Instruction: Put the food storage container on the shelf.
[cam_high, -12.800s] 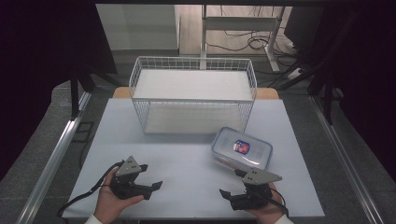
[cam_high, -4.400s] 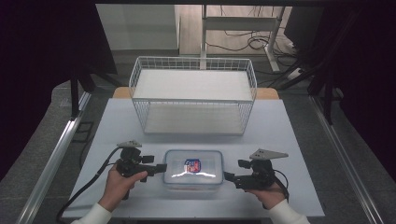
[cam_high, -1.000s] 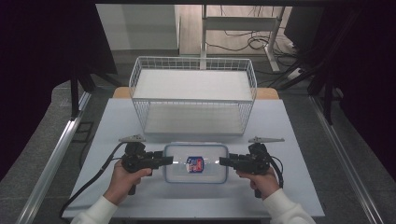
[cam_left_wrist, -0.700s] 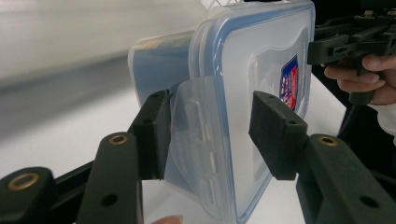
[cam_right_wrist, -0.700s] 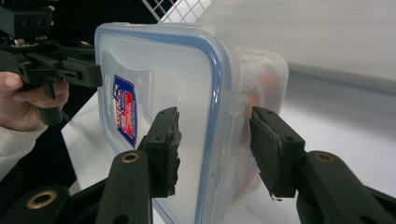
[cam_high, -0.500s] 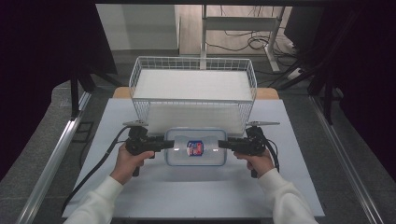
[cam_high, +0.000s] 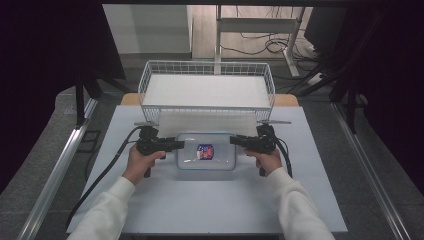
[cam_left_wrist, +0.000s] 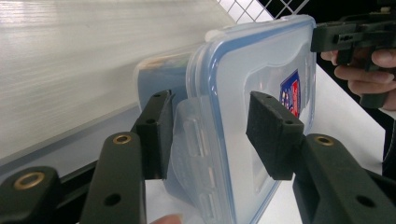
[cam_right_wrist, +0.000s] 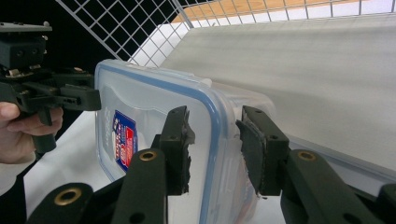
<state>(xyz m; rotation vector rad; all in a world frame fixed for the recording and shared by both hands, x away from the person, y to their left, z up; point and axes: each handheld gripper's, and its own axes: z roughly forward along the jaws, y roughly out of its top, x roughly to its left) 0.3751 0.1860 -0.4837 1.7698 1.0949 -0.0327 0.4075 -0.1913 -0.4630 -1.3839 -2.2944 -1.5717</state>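
A: The container (cam_high: 206, 152), clear plastic with a blue-rimmed lid and a small red-and-blue label, sits at the middle of the white table (cam_high: 210, 200), just in front of the wire basket (cam_high: 207, 90), which stands at 12 o'clock from it.

B: And the grippers?

A: The left gripper (cam_high: 175, 145) is at the container's 9 o'clock end, the right gripper (cam_high: 237, 140) at its 3 o'clock end. In the left gripper view the two black pads straddle the lid edge and its side clip; the pad (cam_left_wrist: 156, 133) on the underside looks to touch the box, while the other stands a little off the lid. In the right gripper view the pads (cam_right_wrist: 180, 147) bracket the rim closely on both sides, about closed on it, though whether they truly press I cannot tell.

B: What has changed?

A: Half a second ago the container was nearer the basket, its far edge right by the wire wall. Four seconds back it lay closer to the person, at 6 o'clock from here, with the grippers wider apart. Earliest of all, it rested toward the right side of the table, untouched.
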